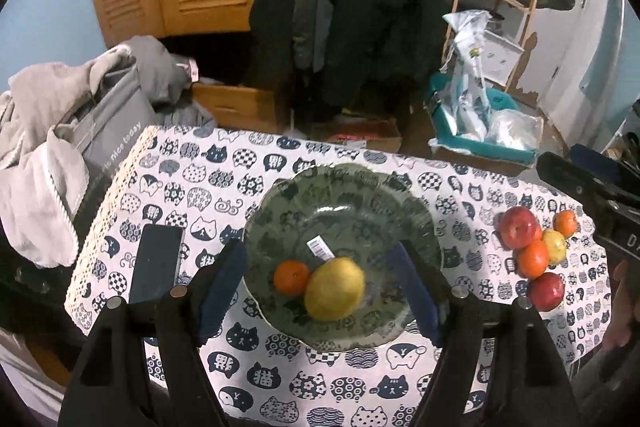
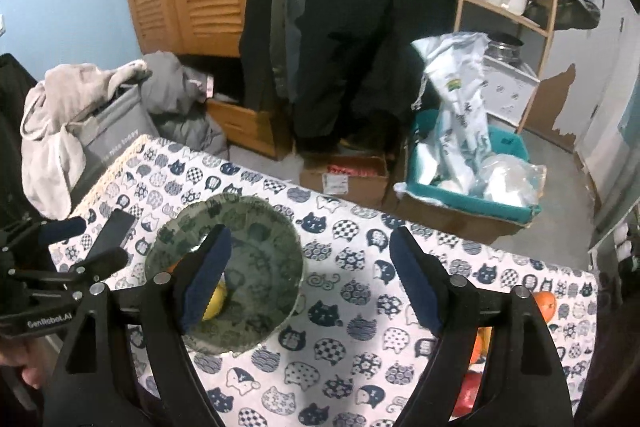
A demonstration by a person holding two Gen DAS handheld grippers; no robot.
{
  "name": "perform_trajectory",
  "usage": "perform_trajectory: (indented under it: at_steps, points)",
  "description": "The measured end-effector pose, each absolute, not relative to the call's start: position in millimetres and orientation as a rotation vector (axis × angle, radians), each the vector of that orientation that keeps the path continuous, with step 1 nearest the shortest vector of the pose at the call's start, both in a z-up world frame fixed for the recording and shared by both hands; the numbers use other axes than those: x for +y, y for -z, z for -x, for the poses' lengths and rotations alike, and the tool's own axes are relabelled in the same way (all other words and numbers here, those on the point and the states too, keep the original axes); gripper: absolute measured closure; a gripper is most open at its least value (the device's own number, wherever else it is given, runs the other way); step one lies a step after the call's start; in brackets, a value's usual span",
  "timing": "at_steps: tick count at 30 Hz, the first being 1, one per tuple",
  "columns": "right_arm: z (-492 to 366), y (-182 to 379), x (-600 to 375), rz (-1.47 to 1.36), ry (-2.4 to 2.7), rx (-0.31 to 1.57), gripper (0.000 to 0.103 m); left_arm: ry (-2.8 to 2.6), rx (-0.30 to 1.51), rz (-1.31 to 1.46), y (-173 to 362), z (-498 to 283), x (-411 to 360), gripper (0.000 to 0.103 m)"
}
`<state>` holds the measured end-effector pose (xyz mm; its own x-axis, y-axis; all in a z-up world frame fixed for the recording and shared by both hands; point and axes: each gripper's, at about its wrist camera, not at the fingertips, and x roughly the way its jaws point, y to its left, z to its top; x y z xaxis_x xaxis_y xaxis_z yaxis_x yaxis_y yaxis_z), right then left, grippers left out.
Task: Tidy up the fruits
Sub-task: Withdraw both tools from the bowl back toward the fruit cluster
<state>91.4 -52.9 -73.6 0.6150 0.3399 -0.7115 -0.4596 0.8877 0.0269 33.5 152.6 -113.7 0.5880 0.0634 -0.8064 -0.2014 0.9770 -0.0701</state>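
From the left wrist view, the plate (image 1: 344, 255) sits on the table (image 1: 280, 367) and already holds two fruits: a yellow pear (image 1: 335, 287) and, touching it on its left, a small orange (image 1: 291, 277). The left gripper (image 1: 320, 291) hovers over the plate's near side with its jaws apart and nothing held. Five fruits wait in a cluster (image 1: 538, 251) well to the right of the plate, so less than half of the sorting looks done.

From the right wrist view, the right gripper (image 2: 310, 279) hangs over the cloth just right of the plate, jaws apart and empty. The waiting fruits show only as orange and red slivers (image 2: 546, 303) behind its right finger, too hidden to count here.
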Motion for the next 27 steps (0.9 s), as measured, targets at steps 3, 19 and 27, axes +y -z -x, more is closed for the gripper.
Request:
perform_trajectory:
  at_steps: [3,19,27]
  points:
    - [-83.2,63.6,-62.5,0.176,-0.454,0.751,0.020,-0.143,0.914,0.160,106.7,-31.1,148.3,0.025]
    - [-56.3,40.2,-126.7,0.164,-0.400,0.689,0.020,-0.085,0.842,0.136,76.1,-26.5,117.4,0.023]
    - [-44.2,34.9,-169.0,0.148,-0.341,0.669,0.019,-0.036,0.794,0.100,58.5,-25.7,87.6,0.017]
